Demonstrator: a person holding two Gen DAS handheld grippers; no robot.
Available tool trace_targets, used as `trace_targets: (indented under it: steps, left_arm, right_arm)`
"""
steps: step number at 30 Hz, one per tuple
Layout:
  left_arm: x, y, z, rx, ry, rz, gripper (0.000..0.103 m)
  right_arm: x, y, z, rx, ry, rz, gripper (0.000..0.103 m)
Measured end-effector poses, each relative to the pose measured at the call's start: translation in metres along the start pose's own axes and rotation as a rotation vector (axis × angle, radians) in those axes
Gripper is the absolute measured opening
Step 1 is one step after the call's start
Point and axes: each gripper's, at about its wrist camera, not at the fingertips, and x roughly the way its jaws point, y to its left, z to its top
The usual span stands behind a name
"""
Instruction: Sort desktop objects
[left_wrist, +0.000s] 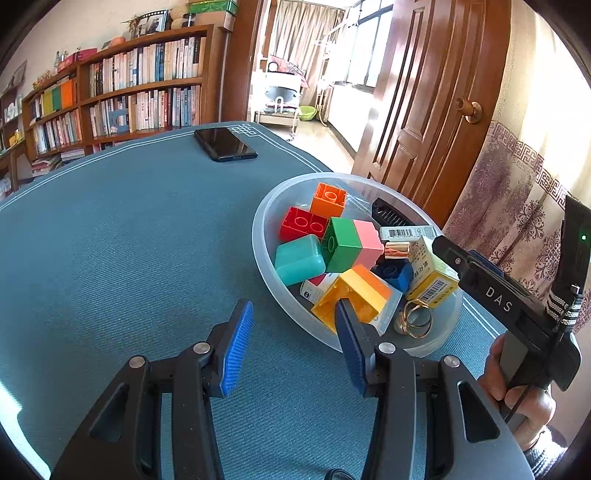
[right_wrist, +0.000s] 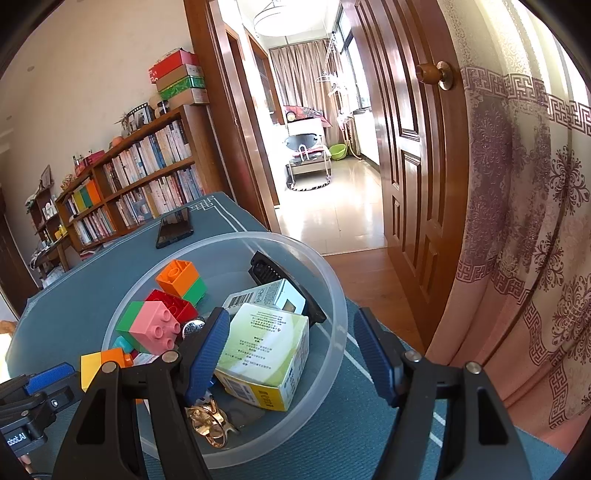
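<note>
**One bowl, filled; both grippers at its rim**

You hold two grippers over a teal table (left_wrist: 129, 229). One clear plastic bowl (left_wrist: 266, 258) sits at the table's right end, near a wooden door (left_wrist: 424, 110) and a patterned curtain (left_wrist: 524, 206).

Your left gripper (left_wrist: 293, 332) hangs just beside the bowl's near rim. Its jaws stand apart with nothing between them; its right finger overlaps the rim and the yellow-and-orange block (left_wrist: 354, 291) in the picture, and you cannot tell whether it touches either.

Your right gripper (right_wrist: 295, 350) reaches over the bowl from the other side. Its jaws are spread wide, pinching nothing. The left finger (right_wrist: 207, 350) dips inside the bowl, just beside a pale green carton (right_wrist: 266, 343); the right finger sits outside the rim.

Counted in the bowl: one orange block (left_wrist: 328, 199), one red block (left_wrist: 301, 223), one green-and-pink block (left_wrist: 347, 243), one yellow-and-orange block, one blue block (left_wrist: 397, 275), one teal case (left_wrist: 299, 258), one black comb (left_wrist: 391, 214), two cartons showing barcodes, and one cluster of gold rings (left_wrist: 413, 319). Some items are partly buried, so the count may be short.

One black phone (left_wrist: 225, 144) lies flat at the table's far edge, well apart from the bowl. One bookshelf (left_wrist: 122, 96) stands behind.
</note>
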Motion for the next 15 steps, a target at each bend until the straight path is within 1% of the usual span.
trace_targets:
  steps: [1, 4, 7, 8, 13, 15]
  left_arm:
    - [0.004, -0.003, 0.002, 0.016, 0.009, 0.002, 0.050]
    - [0.016, -0.014, 0.004, 0.064, 0.035, 0.002, 0.050]
    - [0.024, -0.022, 0.004, 0.100, 0.037, 0.033, 0.059]
    - [0.026, -0.022, 0.004, 0.104, 0.036, 0.042, 0.060]
    - [0.024, -0.016, 0.004, 0.072, 0.039, 0.019, 0.060]
    - [0.023, -0.013, 0.004, 0.053, 0.041, 0.022, 0.060]
  right_arm:
    - [0.000, 0.000, 0.000, 0.002, 0.000, -0.001, 0.077]
    - [0.000, -0.001, 0.000, 0.006, -0.001, -0.002, 0.078]
    - [0.000, -0.001, 0.000, 0.005, -0.001, -0.003, 0.078]
    - [0.000, -0.001, 0.000, 0.006, -0.002, -0.003, 0.078]
    - [0.000, -0.003, 0.000, 0.014, -0.001, -0.007, 0.078]
    - [-0.001, -0.003, 0.000, 0.014, -0.006, -0.010, 0.079]
